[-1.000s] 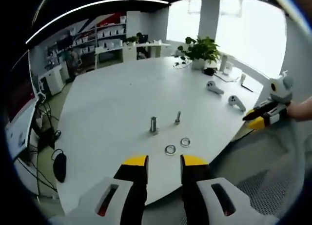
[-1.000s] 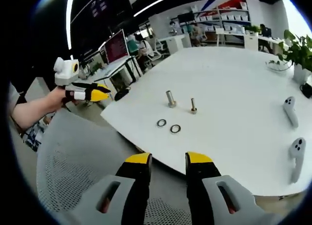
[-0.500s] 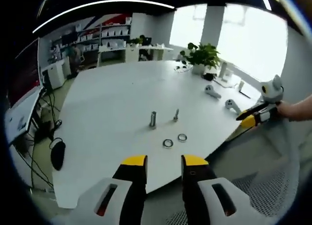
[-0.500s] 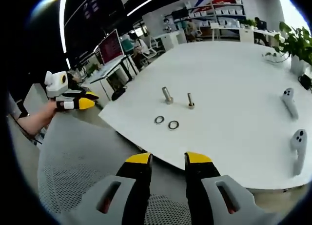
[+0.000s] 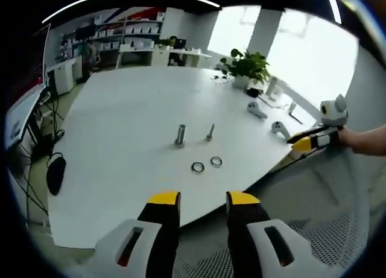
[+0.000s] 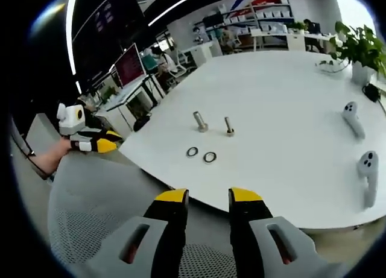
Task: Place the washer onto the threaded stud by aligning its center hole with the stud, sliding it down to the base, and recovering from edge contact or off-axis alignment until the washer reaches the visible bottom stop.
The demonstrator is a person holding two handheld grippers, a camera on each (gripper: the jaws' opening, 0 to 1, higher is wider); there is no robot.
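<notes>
Two metal washers flat side by side on table, near two upright studs, none mounted

Bright window glare, perhaps slight blur

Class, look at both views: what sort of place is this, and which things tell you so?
Probably an open-plan office or lab: a large white table, shelving with boxes along the back wall, a desk monitor at a workstation, and a potted plant by bright windows.
</notes>
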